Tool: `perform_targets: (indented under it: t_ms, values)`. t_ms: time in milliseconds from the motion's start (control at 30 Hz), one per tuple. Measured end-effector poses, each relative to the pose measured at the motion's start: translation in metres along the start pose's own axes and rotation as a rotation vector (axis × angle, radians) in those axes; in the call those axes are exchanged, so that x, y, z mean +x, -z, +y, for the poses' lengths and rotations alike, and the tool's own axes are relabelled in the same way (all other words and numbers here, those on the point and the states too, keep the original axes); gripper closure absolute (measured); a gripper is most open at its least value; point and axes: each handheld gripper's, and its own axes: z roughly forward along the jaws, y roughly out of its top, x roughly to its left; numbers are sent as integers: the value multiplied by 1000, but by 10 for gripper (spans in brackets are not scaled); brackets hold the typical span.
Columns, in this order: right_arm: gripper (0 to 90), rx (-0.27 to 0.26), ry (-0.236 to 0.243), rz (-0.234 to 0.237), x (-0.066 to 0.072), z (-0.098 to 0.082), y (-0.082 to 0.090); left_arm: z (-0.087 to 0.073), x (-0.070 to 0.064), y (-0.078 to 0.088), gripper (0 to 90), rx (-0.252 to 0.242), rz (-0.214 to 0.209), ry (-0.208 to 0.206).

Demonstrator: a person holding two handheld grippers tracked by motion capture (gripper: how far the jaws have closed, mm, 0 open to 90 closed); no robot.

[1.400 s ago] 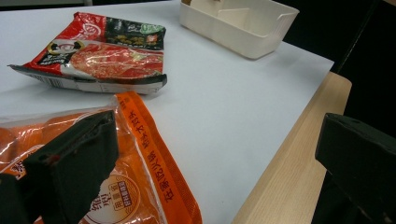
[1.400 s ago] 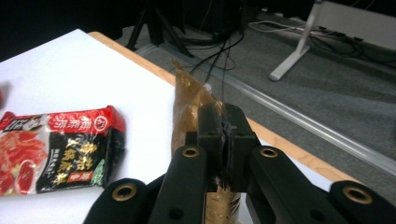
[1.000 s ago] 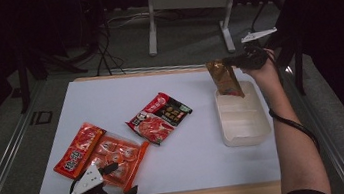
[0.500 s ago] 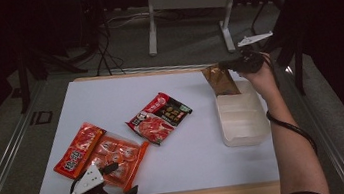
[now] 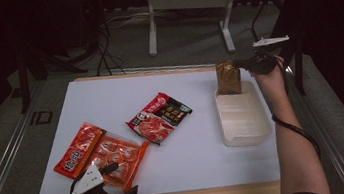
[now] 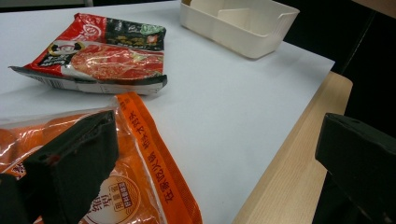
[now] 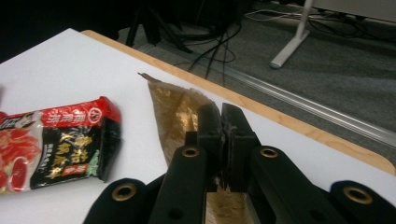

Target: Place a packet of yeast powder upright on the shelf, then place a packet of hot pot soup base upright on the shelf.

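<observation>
Your right gripper [image 5: 243, 62] has carried the brown pouch [image 5: 228, 77] from a tilted pose to upright over the far end of the white tray [image 5: 246, 137], jaws clenched on its top edge. Your left gripper [image 5: 120, 182] rests at the table's [image 5: 204, 163] near edge, jaws released and spread wide, one over the orange snack bag [image 5: 117, 154]. Nearby lies the red soup-base packet [image 5: 160, 117].

Dim room, grey floor [image 5: 189, 49], white desk legs [image 5: 152, 16], cables [image 5: 103, 50].
</observation>
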Motion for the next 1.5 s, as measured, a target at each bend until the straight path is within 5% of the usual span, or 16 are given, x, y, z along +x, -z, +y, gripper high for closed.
perform_targets:
  t_ms: [67,300,600,933,1067,1267,1500]
  values:
    - [865,4,-17,-53,-5,-3,2,0,0,0,0,0,0,-3]
    - [807,9,-66,-124,-14,-8,6,0,0,0,0,-2,-2,-1]
    - [645,-35,-46,-145,-8,0,19,1,-2,-1,0,-1,-5,-14]
    - [293,-100,-90,-100,14,-2,31,4,-3,2,0,-17,-20,-40]
    - [148,-122,-76,-72,28,-10,35,7,-2,1,0,-8,-63,-22]
    - [138,-131,-21,-38,53,-24,40,17,2,-1,0,31,-111,-3]
    - [148,-143,-1,-3,78,-44,50,30,18,2,0,45,-86,10]
